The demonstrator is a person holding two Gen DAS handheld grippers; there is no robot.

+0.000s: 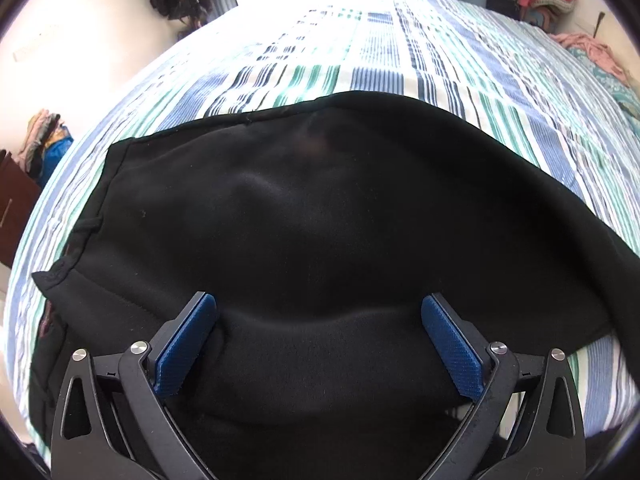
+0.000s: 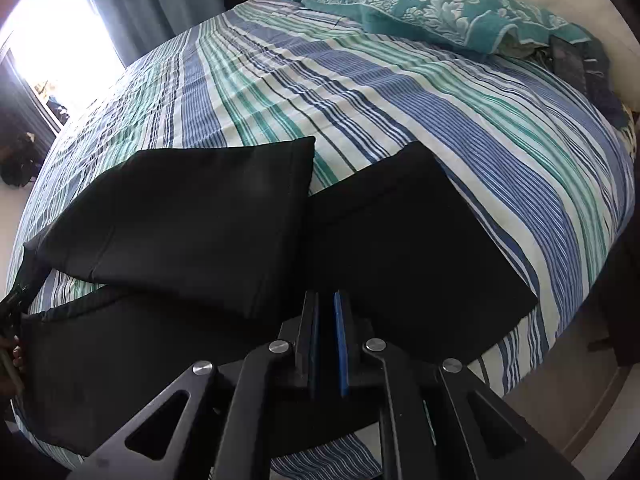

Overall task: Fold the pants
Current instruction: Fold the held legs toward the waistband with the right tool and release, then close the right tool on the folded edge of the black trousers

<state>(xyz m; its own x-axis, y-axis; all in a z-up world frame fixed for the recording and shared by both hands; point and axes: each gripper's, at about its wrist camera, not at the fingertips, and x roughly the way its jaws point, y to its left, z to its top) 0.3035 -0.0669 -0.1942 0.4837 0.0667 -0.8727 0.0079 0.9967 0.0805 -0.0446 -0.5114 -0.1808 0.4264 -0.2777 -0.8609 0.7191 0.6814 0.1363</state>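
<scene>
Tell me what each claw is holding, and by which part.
Nothing, as far as shows. The left claw stands wide open over the black pants; the right claw is nearly closed above them, no cloth visible between its pads.

One pair of black pants (image 2: 240,216) lies on one bed (image 2: 460,112) with a striped sheet, its two leg ends showing toward twelve o'clock in the right wrist view. One teal patterned blanket (image 2: 432,8) sits at one o'clock. Two tools show: the left tool (image 1: 319,344) and the right tool (image 2: 326,344), each with two blue pads.
</scene>
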